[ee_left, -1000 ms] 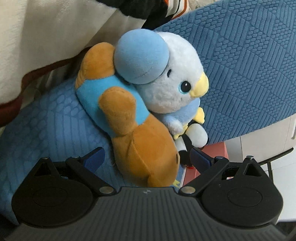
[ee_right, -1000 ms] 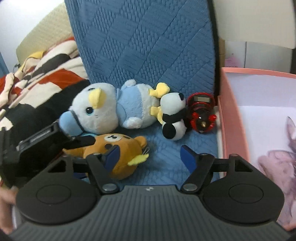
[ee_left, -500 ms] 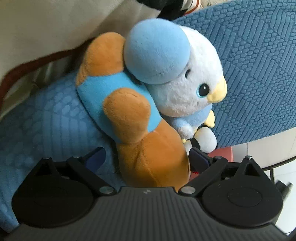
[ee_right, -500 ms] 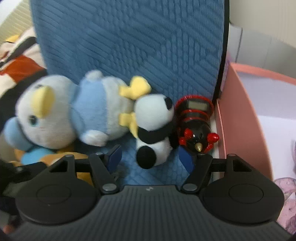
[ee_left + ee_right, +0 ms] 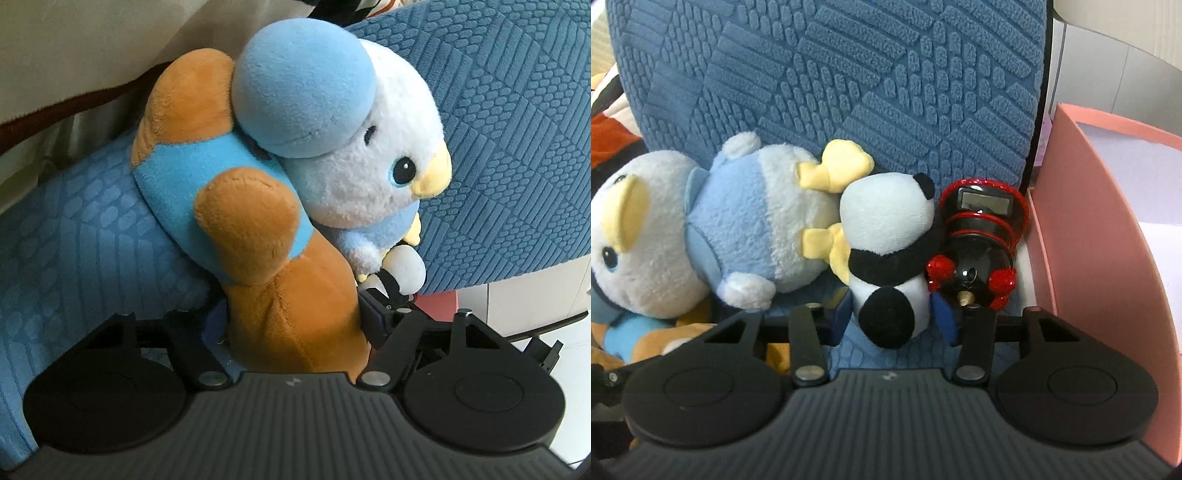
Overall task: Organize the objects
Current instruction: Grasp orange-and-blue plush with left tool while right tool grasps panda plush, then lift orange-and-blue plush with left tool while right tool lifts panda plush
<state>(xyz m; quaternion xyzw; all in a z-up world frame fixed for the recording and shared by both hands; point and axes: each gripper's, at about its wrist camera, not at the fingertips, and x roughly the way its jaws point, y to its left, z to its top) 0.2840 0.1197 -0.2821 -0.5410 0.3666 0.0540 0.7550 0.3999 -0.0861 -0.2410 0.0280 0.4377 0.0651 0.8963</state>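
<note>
Several toys lie on a blue quilted chair seat (image 5: 886, 350). My left gripper (image 5: 291, 325) is shut on the head end of the brown bear plush (image 5: 288, 295) in a blue shirt. A white and blue penguin plush (image 5: 354, 158) leans against the bear; it also shows in the right wrist view (image 5: 738, 229). My right gripper (image 5: 890, 317) is shut on the lower body of the small panda plush (image 5: 890, 258). A black and red toy (image 5: 979, 251) lies right of the panda, touching the right finger.
A pink box (image 5: 1108, 258) with a white inside stands right of the chair. The chair's blue backrest (image 5: 849, 74) rises behind the toys. A cream blanket (image 5: 74, 55) and a striped cloth (image 5: 605, 110) lie to the left.
Both grippers moved forward and closed: the left one onto the brown bear, the right one onto the panda. Both were open a second ago.
</note>
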